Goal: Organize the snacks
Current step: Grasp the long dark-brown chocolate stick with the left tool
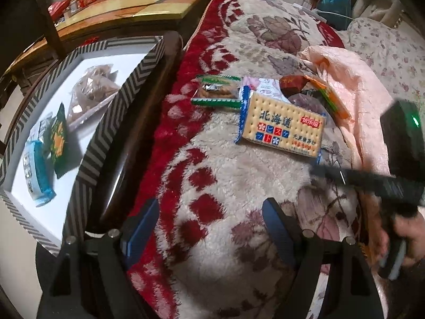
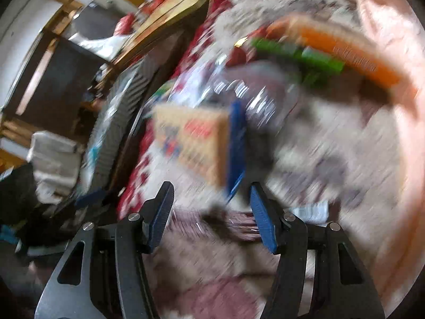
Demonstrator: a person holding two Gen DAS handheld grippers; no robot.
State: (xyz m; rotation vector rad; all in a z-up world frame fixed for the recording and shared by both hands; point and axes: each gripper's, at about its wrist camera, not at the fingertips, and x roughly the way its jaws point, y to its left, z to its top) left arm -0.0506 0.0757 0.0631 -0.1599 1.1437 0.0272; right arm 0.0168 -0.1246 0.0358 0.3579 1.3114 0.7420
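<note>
The left gripper hangs released, jaws wide over the blanket. The right gripper, also released, grasps nothing. The cracker packet lies farther off; the striped box stands left

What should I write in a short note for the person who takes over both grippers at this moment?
Left gripper: open, empty, above the blanket.
Right gripper: open, nothing between the pads, close to the cracker pack; its view is blurred.
Done: in the striped box lie a blue packet, a dark green packet and two clear bags.
Left on the blanket: the cracker pack, a green-edged biscuit pack, a white packet partly under the crackers, a dark red packet and an orange and green packet.
</note>
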